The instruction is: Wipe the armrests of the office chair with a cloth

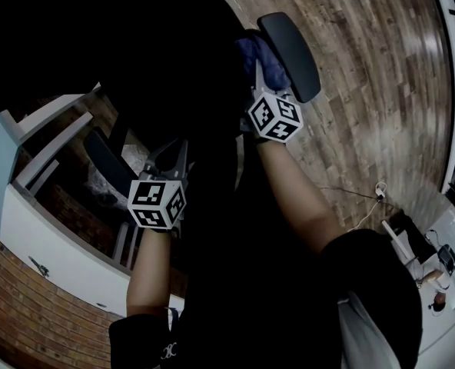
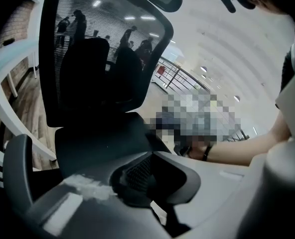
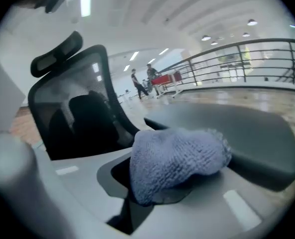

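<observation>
Right gripper view: the right gripper (image 3: pixel 160 195) is clamped on a blue-grey cloth (image 3: pixel 177 158), which presses against the office chair's right armrest (image 3: pixel 252 138). The left gripper (image 2: pixel 142 183) has its jaws together and empty, near the left armrest (image 1: pixel 108 164). The mesh backrest (image 2: pixel 102 54) stands beyond.

Left gripper (image 2: pixel 143 184) closed empty; right gripper (image 3: pixel 155 185) clamps the cloth (image 3: pixel 180 156).

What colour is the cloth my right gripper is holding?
The cloth is pale bluish-lavender, with a nubby knit texture; clearest in the right gripper view.
</observation>
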`<state>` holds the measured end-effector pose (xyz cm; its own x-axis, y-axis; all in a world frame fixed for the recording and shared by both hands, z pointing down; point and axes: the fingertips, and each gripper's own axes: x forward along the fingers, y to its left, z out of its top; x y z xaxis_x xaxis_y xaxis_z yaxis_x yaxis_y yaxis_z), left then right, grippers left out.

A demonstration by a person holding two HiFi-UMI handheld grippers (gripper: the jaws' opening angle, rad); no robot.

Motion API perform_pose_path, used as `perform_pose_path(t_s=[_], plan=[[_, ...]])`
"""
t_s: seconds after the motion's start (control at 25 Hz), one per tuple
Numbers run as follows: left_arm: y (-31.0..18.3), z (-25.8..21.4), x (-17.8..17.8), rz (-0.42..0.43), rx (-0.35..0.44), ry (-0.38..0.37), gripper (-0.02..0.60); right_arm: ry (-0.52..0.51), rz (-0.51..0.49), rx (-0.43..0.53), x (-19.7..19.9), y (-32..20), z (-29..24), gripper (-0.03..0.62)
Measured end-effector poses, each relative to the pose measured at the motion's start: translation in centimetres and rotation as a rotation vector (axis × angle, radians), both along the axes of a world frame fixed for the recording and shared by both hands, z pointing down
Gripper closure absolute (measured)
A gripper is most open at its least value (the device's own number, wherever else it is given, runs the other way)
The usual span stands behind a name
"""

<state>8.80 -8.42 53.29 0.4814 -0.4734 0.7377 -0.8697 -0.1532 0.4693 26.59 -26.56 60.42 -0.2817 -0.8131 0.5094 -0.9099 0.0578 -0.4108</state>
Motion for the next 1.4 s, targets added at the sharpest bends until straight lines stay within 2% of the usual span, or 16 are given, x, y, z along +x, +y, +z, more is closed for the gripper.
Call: perform_pose_path(t_s=[0.12,0.2,0.32,0.44,0.52,0.6,0.68,0.76,0.92,1.08,1.2,1.4], plan=[[-1.7,-0.6,1.5,0.003,0.022,-0.007,0.575,0.075,-0.314,0.028,-0.7,2.4,-2.6,0.53],[-3.2,-1.1,2.4,0.005,0.04,-0.01,0.575,0.074,-0.497,0.032,-0.1,3.5,-4.4,0.53],[-5.4,-1.7,4.1,-0.017,0.051,0.004,0.575,0.067,-0.663,0.052,3.3,3.2,-7.4,0.53],[-7.8,-2.4,6.6,-0.045,0.059,0.026,0.575,0.13,-0.809,0.165,8.0,0.9,-11.4,0.53],[-9.4,-2.5,8.6,-0.042,0.066,0.021,0.575,0.144,-0.955,0.215,10.7,-0.5,-13.4,0.531],[-10.8,-2.3,10.5,-0.035,0.067,0.011,0.575,0.186,-1.154,0.181,13.4,-1.3,-13.3,0.534],[-12.1,-2.0,12.4,-0.029,0.065,-0.004,0.575,0.212,-1.299,0.085,16.1,-2.2,-11.9,0.534],[-13.4,-1.6,13.9,-0.033,0.059,-0.015,0.575,0.165,-1.367,-0.003,17.9,-3.9,-10.2,0.534],[-15.7,-0.7,16.4,-0.045,0.048,-0.026,0.575,-0.023,-1.432,-0.06,18.2,-7.1,-7.3,0.534],[-17.4,-0.2,18.2,-0.062,0.038,-0.035,0.575,-0.213,-1.52,-0.141,15.9,-7.2,-4.2,0.534],[-18.2,0.2,18.6,-0.085,0.022,-0.052,0.575,-0.319,-1.522,-0.195,13.5,-7.6,-1.4,0.534],[-19.1,1.8,18.6,-0.126,-0.006,-0.071,0.575,-0.425,-1.527,-0.229,9.7,-9.1,1.8,0.534]])
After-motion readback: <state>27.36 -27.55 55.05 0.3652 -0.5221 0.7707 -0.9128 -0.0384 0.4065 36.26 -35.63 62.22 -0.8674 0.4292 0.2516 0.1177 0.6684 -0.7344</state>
